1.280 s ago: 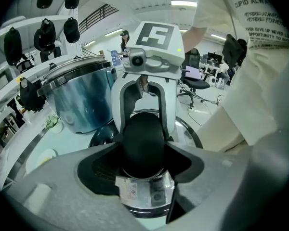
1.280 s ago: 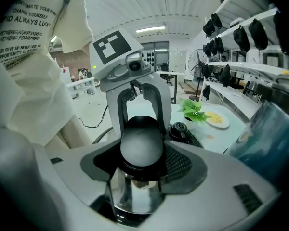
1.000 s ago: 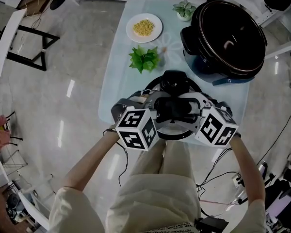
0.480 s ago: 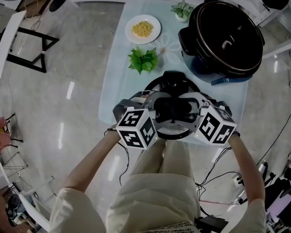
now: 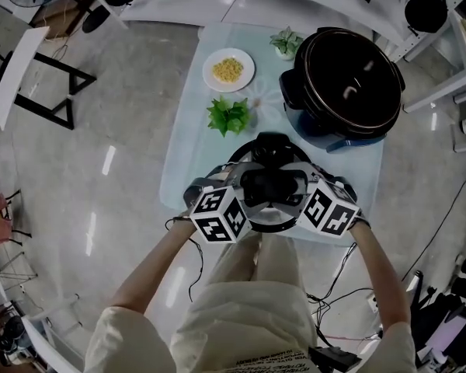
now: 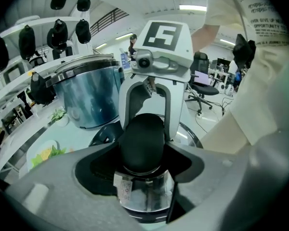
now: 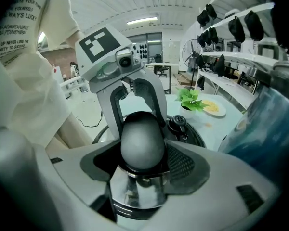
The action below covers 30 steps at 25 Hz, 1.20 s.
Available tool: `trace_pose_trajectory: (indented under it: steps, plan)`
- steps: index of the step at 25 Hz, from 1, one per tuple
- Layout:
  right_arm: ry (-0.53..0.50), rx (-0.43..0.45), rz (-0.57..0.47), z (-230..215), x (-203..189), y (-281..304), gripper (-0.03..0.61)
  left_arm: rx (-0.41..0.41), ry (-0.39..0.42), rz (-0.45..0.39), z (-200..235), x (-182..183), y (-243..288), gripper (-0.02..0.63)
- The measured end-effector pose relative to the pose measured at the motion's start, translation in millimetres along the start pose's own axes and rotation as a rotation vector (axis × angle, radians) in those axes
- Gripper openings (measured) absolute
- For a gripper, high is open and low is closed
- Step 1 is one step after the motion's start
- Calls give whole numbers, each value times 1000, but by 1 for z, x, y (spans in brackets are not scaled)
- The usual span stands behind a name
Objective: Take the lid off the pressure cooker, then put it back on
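The pressure cooker (image 5: 348,80) stands without its lid at the table's back right, its dark inside showing. The lid (image 5: 273,148) is over the near part of the table, in front of the cooker. Its black knob (image 5: 272,186) is clamped from both sides. My left gripper (image 5: 251,189) is shut on the knob (image 6: 141,141) from the left. My right gripper (image 5: 295,189) is shut on the same knob (image 7: 142,141) from the right. Each gripper view shows the other gripper facing it across the knob. Whether the lid rests on the table I cannot tell.
On the pale table (image 5: 188,158) sit a white plate of yellow food (image 5: 228,69), a green leafy plant (image 5: 228,115) and a small potted plant (image 5: 287,41). Cables lie on the floor at the right. Black stands and shelving ring the table.
Both grippers keep their hold on the knob and stay in place with the lid. Only the head view has shifted a little.
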State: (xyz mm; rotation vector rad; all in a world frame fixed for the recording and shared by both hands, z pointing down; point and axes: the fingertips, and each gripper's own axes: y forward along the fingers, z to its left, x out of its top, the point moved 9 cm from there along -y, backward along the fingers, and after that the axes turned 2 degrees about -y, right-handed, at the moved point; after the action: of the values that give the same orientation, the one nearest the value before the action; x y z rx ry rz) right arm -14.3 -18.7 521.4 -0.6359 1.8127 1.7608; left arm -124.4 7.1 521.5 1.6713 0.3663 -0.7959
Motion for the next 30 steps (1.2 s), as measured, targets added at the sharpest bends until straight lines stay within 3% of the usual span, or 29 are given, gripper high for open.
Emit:
trace_pose_trajectory:
  steps: [10,19,22,24,27,30]
  plan:
    - [144,-163,-92,9,-9,-15,296,142,-297,-124,-11,-18,-14,288]
    - [304,-272,-244,13,-6,-44,291,237,-435,-221,-20,-10,-46,281]
    - [342,-300,-319,15,0,-57,245,293,-449,-254,-23,-3,-59,211]
    - [354,-332,-348,15,5,-67,179,328,-467,-278,-23,1,-67,157]
    - [363,-361,-388,13,12,-79,101,374,-490,-307,-21,7,-78,117]
    - [380,-369,-443,13,17,-92,67,431,-502,-328,-20,14,-89,71]
